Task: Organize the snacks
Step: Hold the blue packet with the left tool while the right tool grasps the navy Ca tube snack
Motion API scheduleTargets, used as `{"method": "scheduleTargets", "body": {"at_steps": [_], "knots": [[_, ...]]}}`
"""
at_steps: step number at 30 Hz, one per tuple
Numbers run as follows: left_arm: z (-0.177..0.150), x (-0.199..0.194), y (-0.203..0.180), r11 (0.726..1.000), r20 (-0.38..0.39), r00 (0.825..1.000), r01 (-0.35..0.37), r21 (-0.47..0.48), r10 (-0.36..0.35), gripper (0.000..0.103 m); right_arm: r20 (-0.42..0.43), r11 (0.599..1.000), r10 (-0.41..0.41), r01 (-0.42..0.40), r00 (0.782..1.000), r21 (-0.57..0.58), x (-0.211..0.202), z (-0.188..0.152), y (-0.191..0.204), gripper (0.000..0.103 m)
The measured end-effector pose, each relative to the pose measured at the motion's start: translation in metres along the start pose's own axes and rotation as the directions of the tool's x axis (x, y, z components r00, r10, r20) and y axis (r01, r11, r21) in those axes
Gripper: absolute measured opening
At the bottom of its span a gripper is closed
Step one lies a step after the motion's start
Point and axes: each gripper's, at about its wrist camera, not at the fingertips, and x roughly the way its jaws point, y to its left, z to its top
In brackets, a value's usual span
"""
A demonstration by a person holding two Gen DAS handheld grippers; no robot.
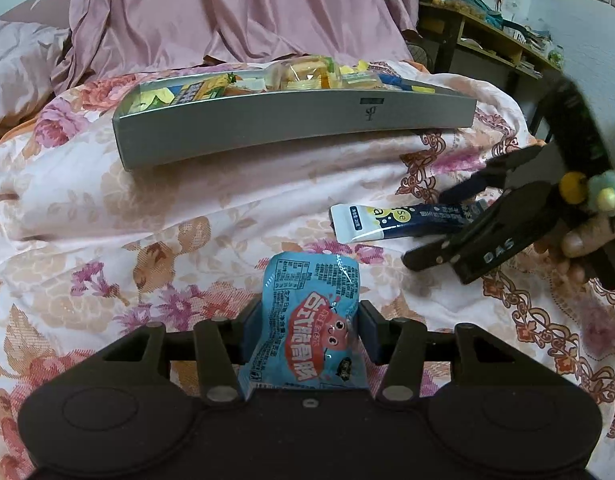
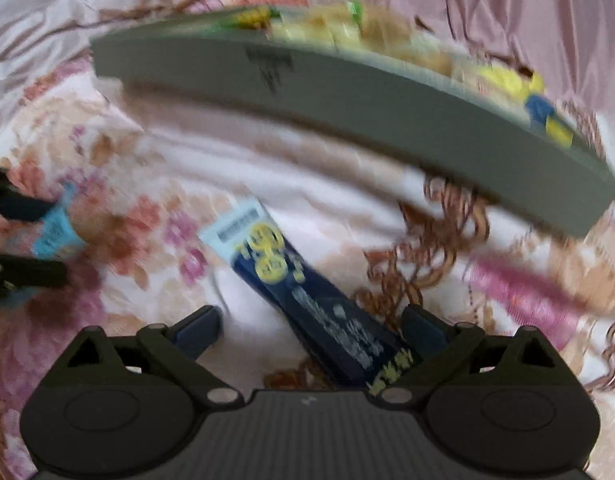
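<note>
Left gripper: fingers clenched on a blue snack pouch, on the near side of the grey tray. Right gripper: fingers spread, straddling a navy snack stick that lies on the floral quilt, also near of the tray. Tray: heaped with yellow-wrapped snacks.

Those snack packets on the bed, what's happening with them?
A person is sorting snacks with a hand-held gripper in each hand. The left hand-held gripper is shut on a light blue packet. The right hand-held gripper is open around a dark blue stick packet lying on the floral bedspread. Beyond them sits a grey box already holding several snacks.
</note>
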Motion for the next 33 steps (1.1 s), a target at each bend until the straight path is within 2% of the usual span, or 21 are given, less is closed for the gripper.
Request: {"method": "scheduleTargets", "body": {"at_steps": [3, 5, 7, 9, 12, 15, 20, 22, 23, 24, 27, 30, 33], "knots": [[0.0, 0.002, 0.001, 1.0, -0.007, 1.0, -0.004, -0.008, 0.004, 0.053, 0.021, 1.0, 0.007, -0.008, 1.0, 0.021, 0.001, -0.008, -0.002, 0.1], [0.0, 0.003, 0.002, 1.0, -0.009, 1.0, -0.007, -0.01, 0.007, 0.053, 0.028, 0.999, 0.009, -0.01, 1.0, 0.036, 0.001, -0.011, -0.001, 0.095], [0.0, 0.003, 0.002, 1.0, -0.011, 1.0, -0.009, -0.011, 0.009, 0.053, 0.026, 0.998, 0.018, -0.02, 0.999, 0.053, -0.004, -0.013, -0.001, 0.087], [-0.001, 0.003, 0.002, 1.0, -0.012, 1.0, -0.008, -0.011, 0.008, 0.054, 0.022, 0.997, 0.042, -0.044, 0.999, 0.064, -0.011, -0.014, -0.003, 0.072], [-0.001, 0.003, 0.0, 1.0, -0.014, 1.0, -0.007, -0.006, 0.007, 0.054, 0.018, 0.992, 0.069, -0.071, 0.997, 0.101, -0.016, -0.009, -0.013, 0.058], [-0.002, 0.003, 0.0, 1.0, -0.018, 1.0, -0.008, -0.005, 0.008, 0.054, 0.012, 0.994, 0.053, -0.054, 0.999, 0.093, -0.014, -0.002, -0.017, 0.06], [-0.003, 0.005, 0.001, 1.0, -0.026, 1.0, -0.011, -0.008, 0.011, 0.054, -0.01, 0.991, -0.023, 0.022, 1.0, -0.132, -0.003, 0.01, 0.007, 0.063], [-0.003, 0.006, 0.001, 1.0, -0.031, 0.999, -0.01, -0.004, 0.01, 0.054, -0.032, 0.985, -0.028, 0.022, 0.999, -0.174, -0.001, 0.013, 0.01, 0.062], [-0.003, 0.006, 0.001, 1.0, -0.033, 0.999, -0.01, -0.003, 0.01, 0.055, -0.041, 0.984, -0.023, 0.015, 0.999, -0.176, -0.002, 0.014, 0.009, 0.057], [-0.003, 0.006, 0.001, 1.0, -0.033, 0.999, -0.01, -0.002, 0.01, 0.055, -0.049, 0.985, -0.017, 0.008, 0.999, -0.173, -0.003, 0.014, 0.008, 0.046], [-0.002, 0.005, 0.002, 1.0, -0.031, 0.999, -0.012, -0.007, 0.012, 0.055, -0.05, 0.989, 0.004, -0.012, 0.999, -0.15, -0.009, 0.006, 0.011, 0.034], [-0.001, 0.005, 0.003, 1.0, -0.026, 1.0, -0.012, -0.014, 0.012, 0.055, -0.037, 0.994, 0.043, -0.046, 0.998, -0.103, -0.021, -0.009, 0.015, 0.032], [-0.001, 0.003, 0.001, 1.0, -0.021, 1.0, -0.009, -0.012, 0.009, 0.055, 0.001, 0.995, 0.099, -0.099, 0.995, 0.002, -0.036, -0.022, 0.016, 0.03]]}}
